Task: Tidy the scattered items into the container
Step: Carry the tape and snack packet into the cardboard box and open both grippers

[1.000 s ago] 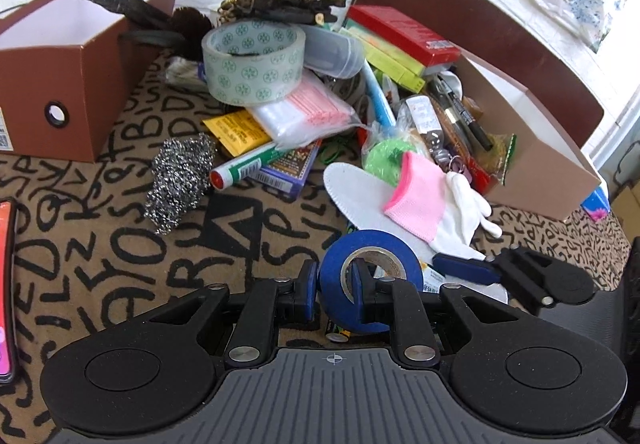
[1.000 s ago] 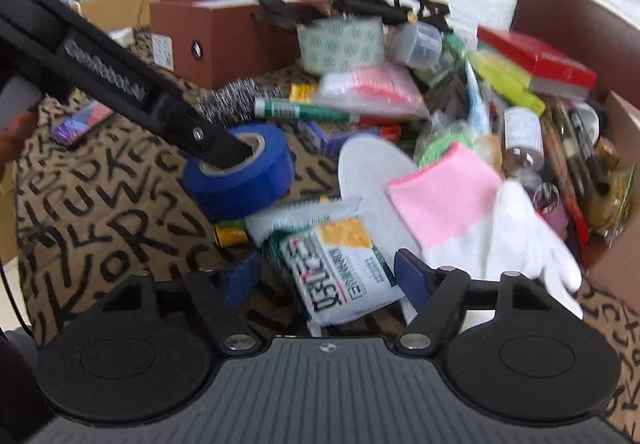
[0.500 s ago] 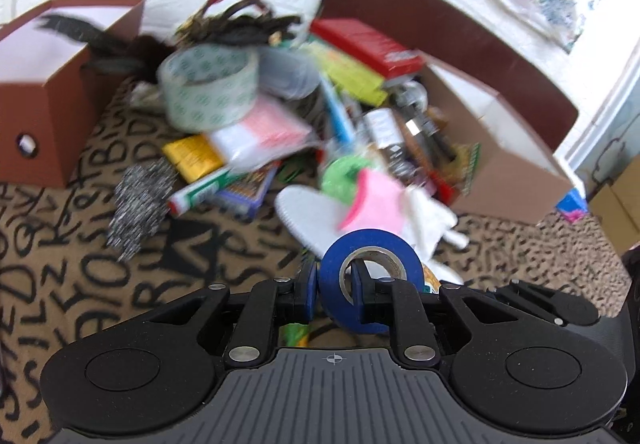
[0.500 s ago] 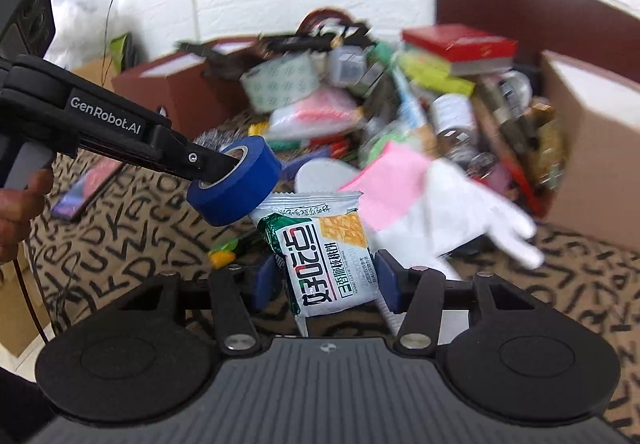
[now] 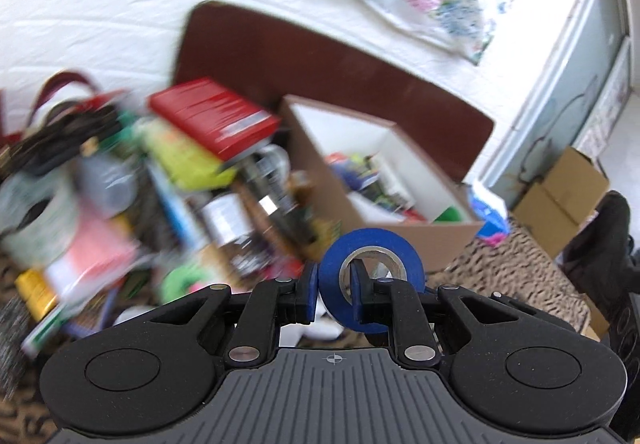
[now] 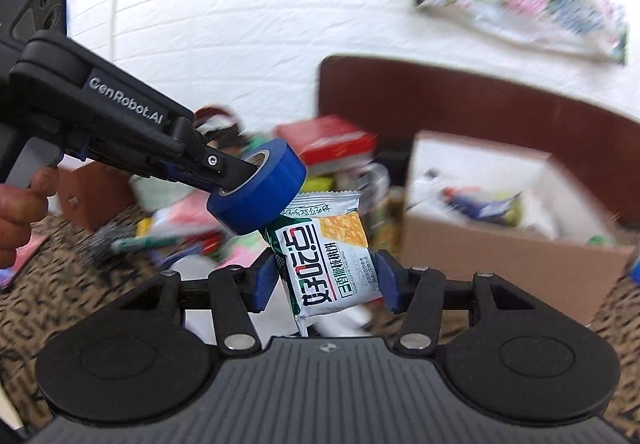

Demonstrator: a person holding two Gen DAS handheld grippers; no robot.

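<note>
Blue tape: roll (image 5: 370, 278) clamped by its wall in the left tool (image 5: 334, 294), one finger through the core, one outside; carried clear of the surface.
Snack packet: white-and-green packet (image 6: 328, 260) gripped flat across its width in the right tool (image 6: 326, 284), whose jaws have just been closing on it; long axis runs away from the camera.
Key relation: box (image 5: 440, 240) lies ahead and to the right of both tools, at the surface's right edge; right tool judged the nearer.
Box: open-topped cardboard, already part-filled with blurred small items.
Second box: brown box (image 6: 96, 195) at the left edge, contents unseen.
Clutter: heap (image 5: 168, 179) between the two boxes, not yet tidied.
Next move, judged: carry both over the box rim and release.
</note>
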